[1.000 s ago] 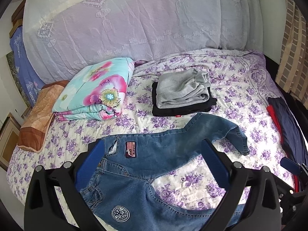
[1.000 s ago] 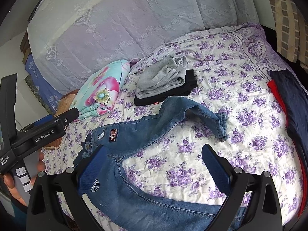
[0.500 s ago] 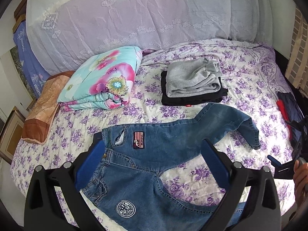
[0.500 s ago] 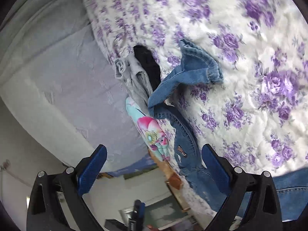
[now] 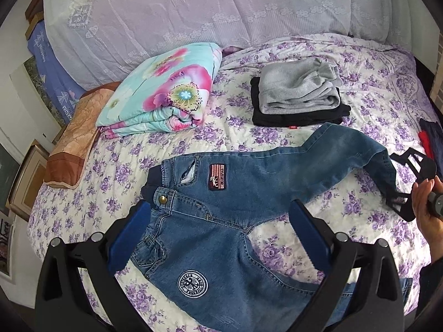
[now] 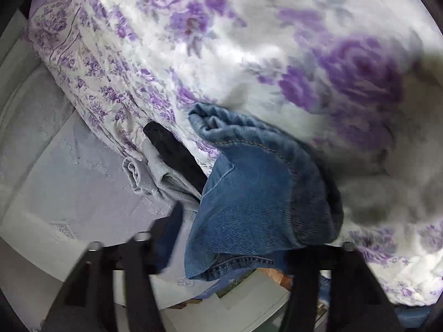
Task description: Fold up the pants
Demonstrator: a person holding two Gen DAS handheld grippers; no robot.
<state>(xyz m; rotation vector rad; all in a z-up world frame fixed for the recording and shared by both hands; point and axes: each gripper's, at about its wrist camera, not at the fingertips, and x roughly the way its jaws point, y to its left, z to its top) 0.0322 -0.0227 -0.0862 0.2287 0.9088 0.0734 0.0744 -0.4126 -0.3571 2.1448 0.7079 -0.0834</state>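
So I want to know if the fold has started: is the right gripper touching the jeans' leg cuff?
Touching. In the right wrist view the right gripper has just closed on the jeans, cuff denim between its fingers.

A bed [image 5: 277,63] fills most of the left wrist view, spread with a white quilt printed in purple flowers. Along the top lies a long bolster under pale lace cloth [image 5: 193,8]. At the left edge stand framed pictures [image 5: 25,182] against a white wall [image 5: 11,110]. At upper right, a strip of brick-patterned wall [image 5: 438,83]. Daylight is soft and even
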